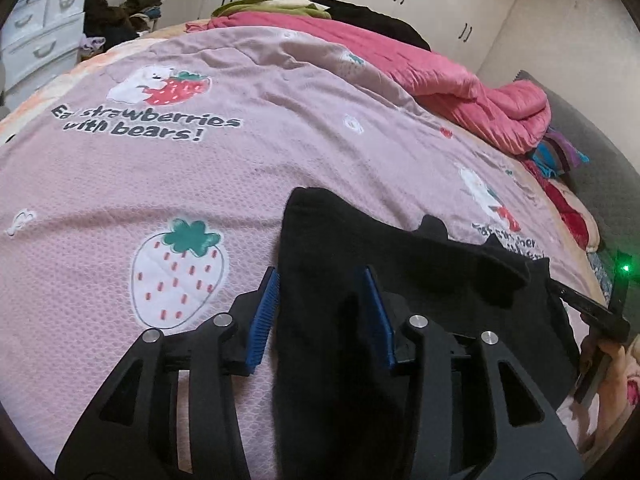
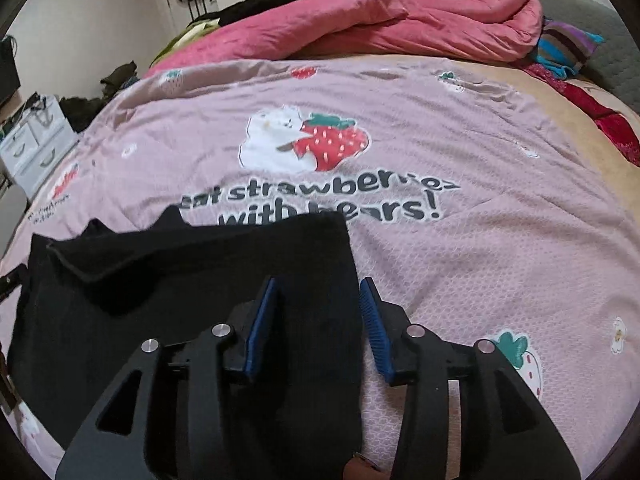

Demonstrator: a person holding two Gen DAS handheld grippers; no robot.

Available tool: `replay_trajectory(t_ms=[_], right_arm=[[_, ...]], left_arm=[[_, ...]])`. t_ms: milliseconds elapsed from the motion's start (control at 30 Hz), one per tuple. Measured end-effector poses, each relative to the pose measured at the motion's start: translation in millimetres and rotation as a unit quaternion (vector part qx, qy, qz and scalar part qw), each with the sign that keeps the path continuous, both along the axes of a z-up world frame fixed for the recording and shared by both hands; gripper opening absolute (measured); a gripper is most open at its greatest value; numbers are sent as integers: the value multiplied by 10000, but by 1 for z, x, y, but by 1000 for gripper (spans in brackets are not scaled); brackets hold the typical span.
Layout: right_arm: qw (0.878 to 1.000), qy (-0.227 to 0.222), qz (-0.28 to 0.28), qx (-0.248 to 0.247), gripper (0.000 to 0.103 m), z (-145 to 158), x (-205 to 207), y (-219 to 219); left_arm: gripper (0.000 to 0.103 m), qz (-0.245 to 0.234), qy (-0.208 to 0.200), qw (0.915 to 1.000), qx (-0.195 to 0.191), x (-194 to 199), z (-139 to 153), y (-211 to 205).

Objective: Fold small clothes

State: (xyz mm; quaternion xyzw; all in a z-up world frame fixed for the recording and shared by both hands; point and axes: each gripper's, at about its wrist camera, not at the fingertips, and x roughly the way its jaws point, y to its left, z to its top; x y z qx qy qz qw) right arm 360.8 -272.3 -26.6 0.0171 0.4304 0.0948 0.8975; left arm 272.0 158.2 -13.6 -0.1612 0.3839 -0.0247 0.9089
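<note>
On the bed, my left gripper reaches forward and low over the pink strawberry-print quilt, its blue-padded jaws spread wide across the left edge of a black garment; the left pad sits over bare quilt just off the cloth, the other over the fabric, and neither is pinched on it. My right gripper mirrors that pose at the garment's opposite side, jaws equally wide, left pad over the black cloth and right pad over the quilt beside the edge. Whether the pads touch the fabric I cannot tell. The garment lies spread flat near the bed's front edge, between my two tools, a folded flap lying across its upper part and partly covering the quilt's "strawberries with bears" lettering. A rumpled pink duvet is heaped along the far side of the bed. In the left view, part of the right tool shows at the garment's far edge.
</note>
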Motion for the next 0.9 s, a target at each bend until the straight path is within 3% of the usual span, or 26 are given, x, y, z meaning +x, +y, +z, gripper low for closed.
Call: replay_trajectory(t_ms=[67, 133, 167, 200, 433, 533, 667, 900], right_arm=[[10000, -29, 1, 19, 38, -1, -1, 0], [9999, -70, -7, 94, 18, 0, -2, -2], [9999, -97, -29, 122, 11, 2, -2, -3], [9998, -111, -39, 153, 8, 3, -2, -4], [9969, -483, -192, 583, 7, 29, -9, -20], [9946, -632, -343, 753, 7, 36, -10, -26], [9940, -669, -404, 765, 7, 33, -9, -28], [9953, -513, -536, 628, 7, 21, -5, -27]], left_arm=[[35, -34, -2, 10000, 55, 0, -1, -3], [22, -39, -5, 9998, 195, 0, 0, -6], [6, -14, -22, 9996, 278, -1, 1, -7], [4, -17, -45, 9996, 274, -2, 1, -6], [1, 11, -428, 9985, 347, -15, 27, -1], [1, 81, -500, 9985, 188, -18, 33, 8], [1, 150, -449, 9989, -55, -15, 26, 18], [1, 160, -269, 9995, 38, -8, 11, 14]])
